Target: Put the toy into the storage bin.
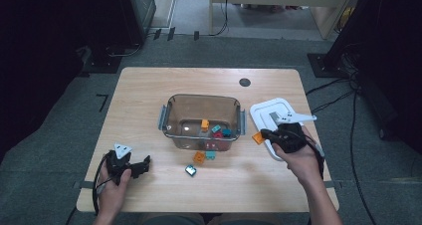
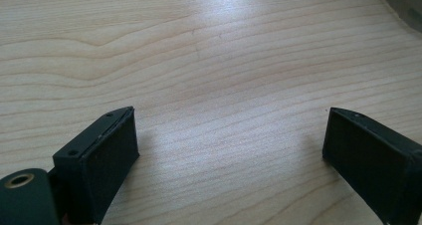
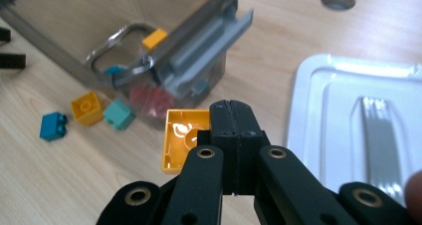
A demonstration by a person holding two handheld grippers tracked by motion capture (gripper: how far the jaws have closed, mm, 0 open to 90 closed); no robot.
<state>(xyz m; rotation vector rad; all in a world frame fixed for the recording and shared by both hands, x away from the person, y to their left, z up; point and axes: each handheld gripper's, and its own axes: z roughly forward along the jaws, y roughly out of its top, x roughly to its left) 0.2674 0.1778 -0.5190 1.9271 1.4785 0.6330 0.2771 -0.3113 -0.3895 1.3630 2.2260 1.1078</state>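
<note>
My right gripper point(image 1: 264, 134) point(image 3: 233, 116) is shut on one wall of an orange brick point(image 1: 258, 138) point(image 3: 178, 131), hollow side showing, held above the table just right of the clear plastic bin point(image 1: 201, 96) point(image 3: 199, 31). Inside the bin lie an orange brick point(image 1: 204, 125), a teal one point(image 1: 216, 129) and a red one point(image 1: 217, 134). On the table in front of the bin sit an orange brick point(image 1: 199, 157) point(image 3: 87, 107), a teal brick point(image 1: 211, 155) point(image 3: 118, 113) and a blue brick point(image 1: 190, 170) point(image 3: 53, 126). My left gripper point(image 1: 144, 164) point(image 2: 232, 114) rests open at the front left over bare wood.
A white lid point(image 1: 266, 110) point(image 3: 358, 110) lies flat right of the bin, under my right hand. A round cable hole point(image 1: 244, 82) point(image 3: 338, 0) sits in the table point(image 1: 149, 85) behind it. Cables trail on the floor at the right.
</note>
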